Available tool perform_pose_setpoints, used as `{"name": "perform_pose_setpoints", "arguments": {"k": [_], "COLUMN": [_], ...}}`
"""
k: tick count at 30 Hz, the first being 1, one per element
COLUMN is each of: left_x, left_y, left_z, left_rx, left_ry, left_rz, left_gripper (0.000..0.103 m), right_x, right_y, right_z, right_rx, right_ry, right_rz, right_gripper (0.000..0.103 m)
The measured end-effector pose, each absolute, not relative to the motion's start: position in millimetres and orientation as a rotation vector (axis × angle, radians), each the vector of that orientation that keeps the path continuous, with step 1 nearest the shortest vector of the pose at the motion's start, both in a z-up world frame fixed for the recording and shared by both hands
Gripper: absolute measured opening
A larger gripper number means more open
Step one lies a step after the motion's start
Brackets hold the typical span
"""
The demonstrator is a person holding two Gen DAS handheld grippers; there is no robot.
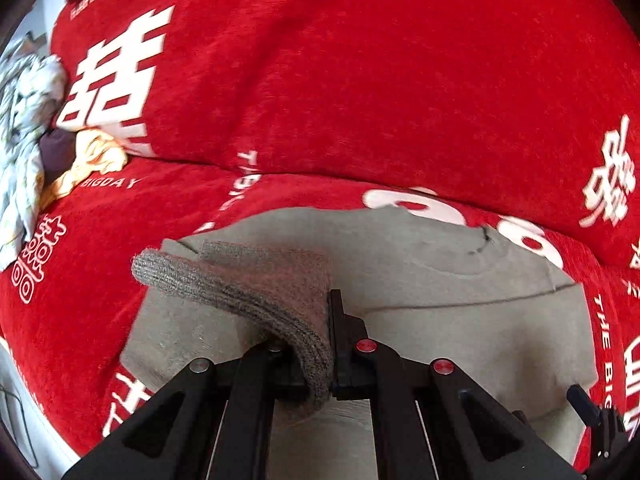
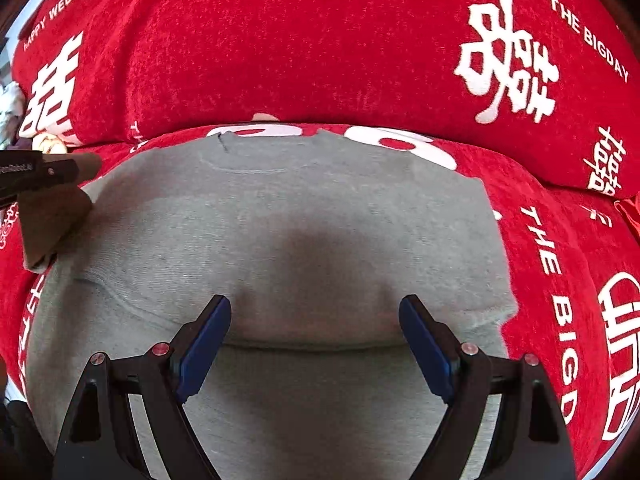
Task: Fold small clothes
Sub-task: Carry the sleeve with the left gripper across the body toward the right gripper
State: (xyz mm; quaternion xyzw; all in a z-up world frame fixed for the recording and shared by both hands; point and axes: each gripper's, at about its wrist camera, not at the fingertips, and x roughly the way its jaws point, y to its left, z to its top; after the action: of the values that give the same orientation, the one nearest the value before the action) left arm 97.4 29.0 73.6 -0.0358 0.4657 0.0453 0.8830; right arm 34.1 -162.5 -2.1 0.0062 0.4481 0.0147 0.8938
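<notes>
A grey knit garment [image 1: 440, 300] lies spread flat on the red sofa seat. My left gripper [image 1: 332, 344] is shut on its ribbed cuff [image 1: 240, 280]; the cuff is lifted off the garment and droops to the left. In the right wrist view the same grey garment [image 2: 280, 220] fills the middle, with a fold line running across near the fingers. My right gripper [image 2: 316, 308] hangs just above it, its blue pads wide apart with nothing between them. At that view's left edge is the left gripper [image 2: 40, 172], the cuff [image 2: 52, 216] hanging from it.
The red sofa cover [image 1: 360, 80] with white lettering wraps the seat and the back cushion [image 2: 280, 40] behind the garment. At the far left lies a pile of other clothes: a white patterned piece [image 1: 24, 120], a yellow piece [image 1: 96, 156] and a dark one [image 1: 58, 152].
</notes>
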Motion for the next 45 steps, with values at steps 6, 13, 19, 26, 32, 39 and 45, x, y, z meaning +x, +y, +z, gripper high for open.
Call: {"name": "perform_pose_setpoints", "arguments": {"k": [6, 13, 19, 26, 32, 39, 45], "left_x": [95.4, 89.6, 84.5, 82.4, 85.6, 92.4, 93.4], "left_y": [-10.7, -53.4, -92.3, -132.0, -150.4, -159.5, -167.6], "left_z": [71.5, 76.9, 79.8, 73.2, 60.9, 45.2, 41.2], "left_rx": [-0.022, 0.026, 0.074, 0.11, 0.114, 0.093, 0.114], "left_ry": [0.979, 0.977, 0.976, 0.993, 1.03, 1.084, 1.079], "left_rz": [0.053, -0.003, -0.049, -0.091, -0.116, -0.146, -0.195], "left_gripper": [0.007, 0.007, 0.007, 0.006, 0.006, 0.006, 0.007], "right_x": [31.5, 33.7, 32.7, 32.1, 32.5, 30.5, 27.5], "right_y": [-180.8, -209.3, -229.7, -255.8, -269.9, -275.2, -277.8], "right_z": [3.6, 4.3, 5.1, 9.0, 10.8, 7.7, 4.8], "right_rx": [0.014, 0.033, 0.061, 0.103, 0.13, 0.132, 0.122], "right_ry": [0.912, 0.962, 0.951, 0.941, 0.934, 0.943, 0.947], "right_rz": [0.018, 0.008, -0.001, -0.024, -0.03, -0.027, -0.028], "right_gripper": [0.088, 0.088, 0.088, 0.088, 0.088, 0.088, 0.088]}}
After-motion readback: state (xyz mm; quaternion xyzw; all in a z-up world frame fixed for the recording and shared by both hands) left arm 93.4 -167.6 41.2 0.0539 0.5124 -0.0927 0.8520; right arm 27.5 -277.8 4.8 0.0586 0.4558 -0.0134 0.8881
